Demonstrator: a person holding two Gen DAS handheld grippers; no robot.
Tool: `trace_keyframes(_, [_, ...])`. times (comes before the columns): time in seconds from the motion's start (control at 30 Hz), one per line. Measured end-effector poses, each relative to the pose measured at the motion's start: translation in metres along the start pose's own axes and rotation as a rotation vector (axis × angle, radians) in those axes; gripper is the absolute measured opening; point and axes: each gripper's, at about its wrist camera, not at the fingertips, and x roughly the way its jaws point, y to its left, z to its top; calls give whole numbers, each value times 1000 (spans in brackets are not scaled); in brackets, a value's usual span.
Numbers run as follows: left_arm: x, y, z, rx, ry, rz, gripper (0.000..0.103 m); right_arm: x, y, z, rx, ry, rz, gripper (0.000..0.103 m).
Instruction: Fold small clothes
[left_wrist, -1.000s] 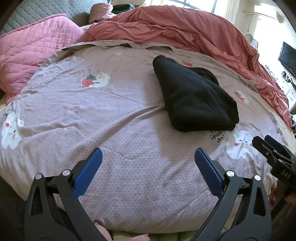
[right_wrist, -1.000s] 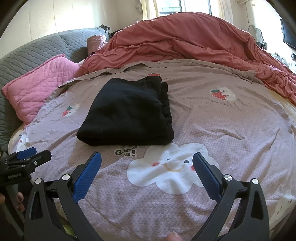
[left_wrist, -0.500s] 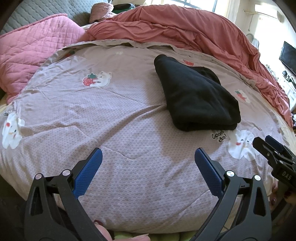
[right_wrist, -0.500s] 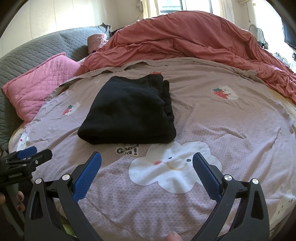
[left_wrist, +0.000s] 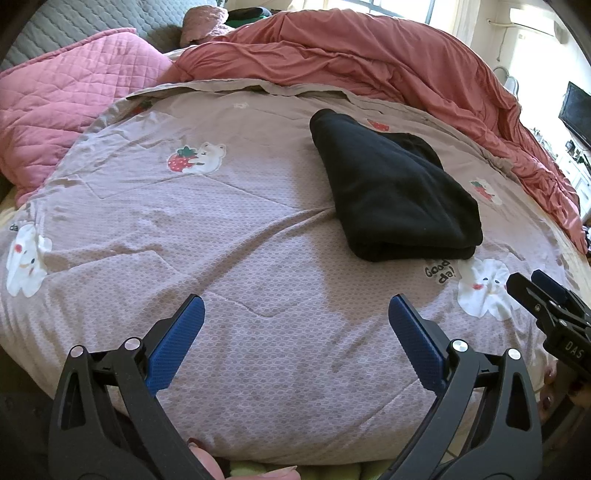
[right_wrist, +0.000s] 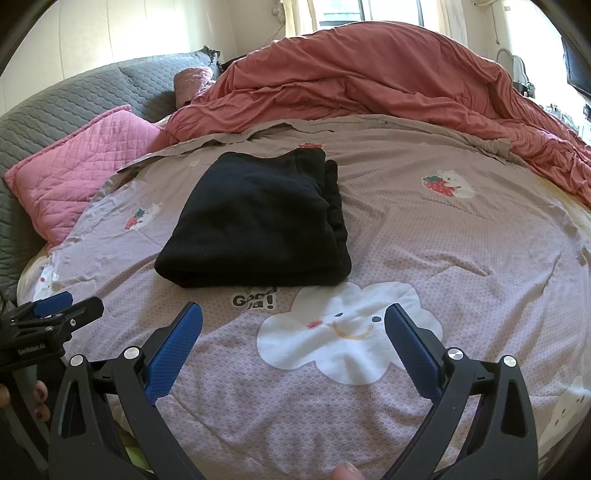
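there, folded black garment (right_wrist: 255, 221) on quilt (right_wrist: 443, 258)

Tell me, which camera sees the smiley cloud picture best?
The right wrist view: the smiling cloud sits whole, near the middle, face clear. The left wrist view catches it sideways near the right edge.

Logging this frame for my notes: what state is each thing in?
black garment: folded into a flat stack, lying on the quilt
left gripper: open, empty
right gripper: open, empty
printed quilt: spread flat
red duvet: bunched up behind
pink pillow: lying at the quilt's edge
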Motion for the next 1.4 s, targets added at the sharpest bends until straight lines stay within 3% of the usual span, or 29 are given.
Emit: trace_keyframes(1.4, [0,4,-3,7,12,18,93,0,-3,-1,8,8,-12,98])
